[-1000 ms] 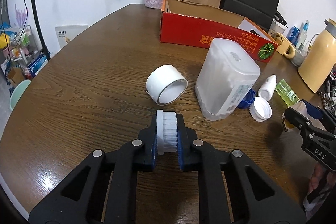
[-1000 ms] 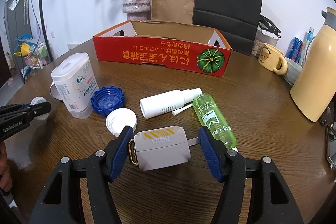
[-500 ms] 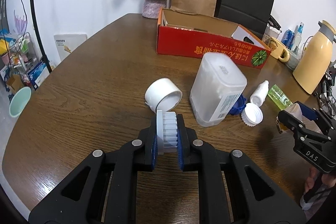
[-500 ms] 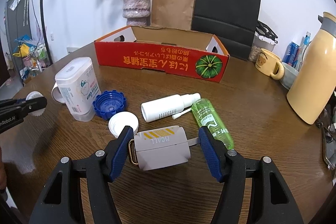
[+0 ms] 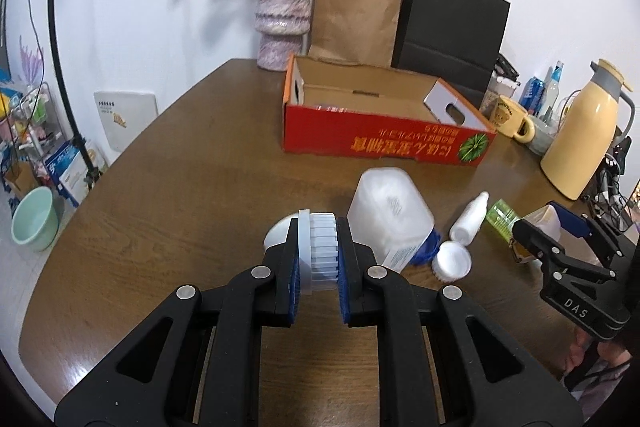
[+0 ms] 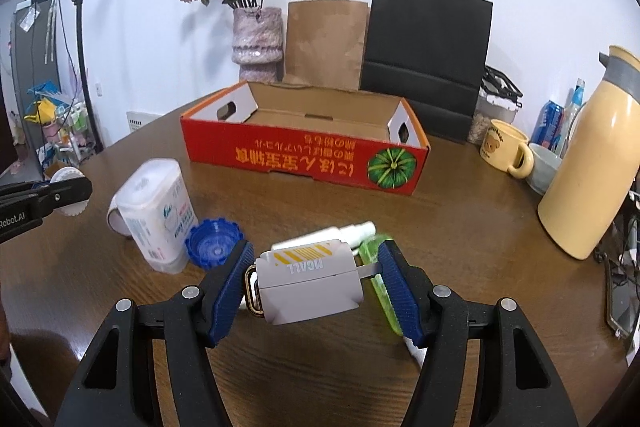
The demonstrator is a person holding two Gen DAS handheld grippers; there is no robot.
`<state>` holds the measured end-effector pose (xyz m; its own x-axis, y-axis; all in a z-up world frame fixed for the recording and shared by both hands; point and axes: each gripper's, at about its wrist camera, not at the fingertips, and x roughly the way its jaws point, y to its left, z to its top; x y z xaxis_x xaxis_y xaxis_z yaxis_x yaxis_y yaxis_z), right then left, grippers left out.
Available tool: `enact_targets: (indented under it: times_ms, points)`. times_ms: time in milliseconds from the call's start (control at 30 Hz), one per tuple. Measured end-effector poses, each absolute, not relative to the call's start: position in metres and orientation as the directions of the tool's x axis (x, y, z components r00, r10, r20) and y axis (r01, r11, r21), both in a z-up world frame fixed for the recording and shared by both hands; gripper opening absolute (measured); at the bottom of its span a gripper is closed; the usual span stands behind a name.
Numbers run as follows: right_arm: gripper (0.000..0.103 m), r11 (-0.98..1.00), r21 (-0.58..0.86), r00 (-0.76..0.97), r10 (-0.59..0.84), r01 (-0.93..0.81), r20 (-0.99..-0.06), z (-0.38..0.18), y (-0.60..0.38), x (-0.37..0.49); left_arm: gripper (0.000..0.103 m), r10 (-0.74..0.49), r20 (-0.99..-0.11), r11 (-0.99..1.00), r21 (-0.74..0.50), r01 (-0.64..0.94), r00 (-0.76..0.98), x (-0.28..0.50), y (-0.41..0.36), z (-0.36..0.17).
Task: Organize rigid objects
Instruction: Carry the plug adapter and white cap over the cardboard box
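Observation:
My left gripper [image 5: 318, 255] is shut on a white ribbed cap [image 5: 318, 247], held above the wooden table [image 5: 192, 195]. My right gripper [image 6: 316, 273] is shut on a grey tape-measure case [image 6: 308, 281] marked MGALL, also lifted off the table. The open red cardboard box [image 6: 304, 159] stands beyond both, its inside looking bare. On the table lie a frosted white container [image 6: 158, 211], a blue lid [image 6: 214, 245], a white spray bottle [image 6: 352, 229], a green bottle [image 6: 378, 275], a white lid [image 5: 452, 261] and a white tape roll [image 5: 278, 231] partly hidden behind my left fingers.
A vase of dried flowers [image 6: 256, 39], a brown paper bag [image 6: 324, 43] and a black bag [image 6: 426, 59] stand behind the box. At the right are a yellow mug [image 6: 504, 149], a cream thermos jug [image 6: 588, 159] and bottles. Table edge curves at left.
Both grippers have risen with their objects and tilted up, so the box, bags and vase show more fully. The items on the table have not moved.

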<state>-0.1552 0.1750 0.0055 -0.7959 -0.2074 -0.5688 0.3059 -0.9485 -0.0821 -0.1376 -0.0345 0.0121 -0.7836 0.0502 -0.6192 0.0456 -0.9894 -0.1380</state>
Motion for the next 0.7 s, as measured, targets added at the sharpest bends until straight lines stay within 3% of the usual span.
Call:
enact_targets:
  times_ms: [700]
  points:
    - [0.069,-0.957,-0.057,-0.823,-0.214,0.285,-0.526,0.042,0.167,-0.204,0.011,0.111,-0.598,-0.99,-0.138,-0.034,-0.793,-0.204,-0.019,0.052]
